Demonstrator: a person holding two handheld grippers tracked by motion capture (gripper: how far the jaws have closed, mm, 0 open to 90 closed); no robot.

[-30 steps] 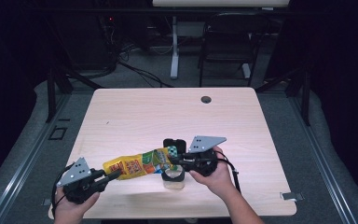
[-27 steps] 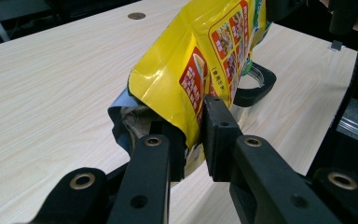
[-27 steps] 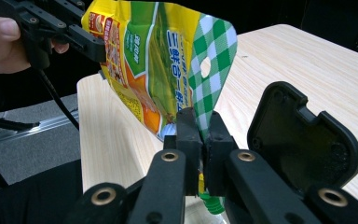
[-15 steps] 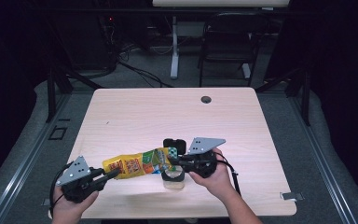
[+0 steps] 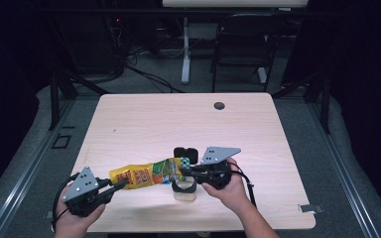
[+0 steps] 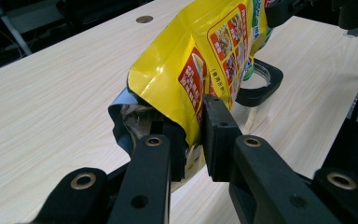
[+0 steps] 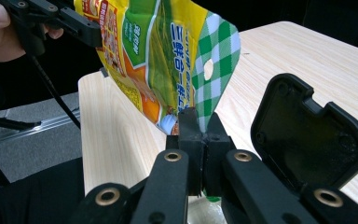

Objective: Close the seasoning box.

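pouch (image 5: 146, 173) hangs stretched between your two tools, lifted off the surface (image 5: 144, 124). your left tool (image 6: 193, 135) pinches one end of it, jaws clamped on the yellow foil where the silver inside gapes. your right tool (image 7: 199, 128) has just been closing and now grips the green-checked end tight. directly beneath your right tool sits a clear jar (image 5: 184, 191), and just beyond that tool lies its black lid (image 7: 307, 135).

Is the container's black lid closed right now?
No: in the right gripper view the black lid stands flipped open beside the yellow pouch, its hollow underside facing the camera.
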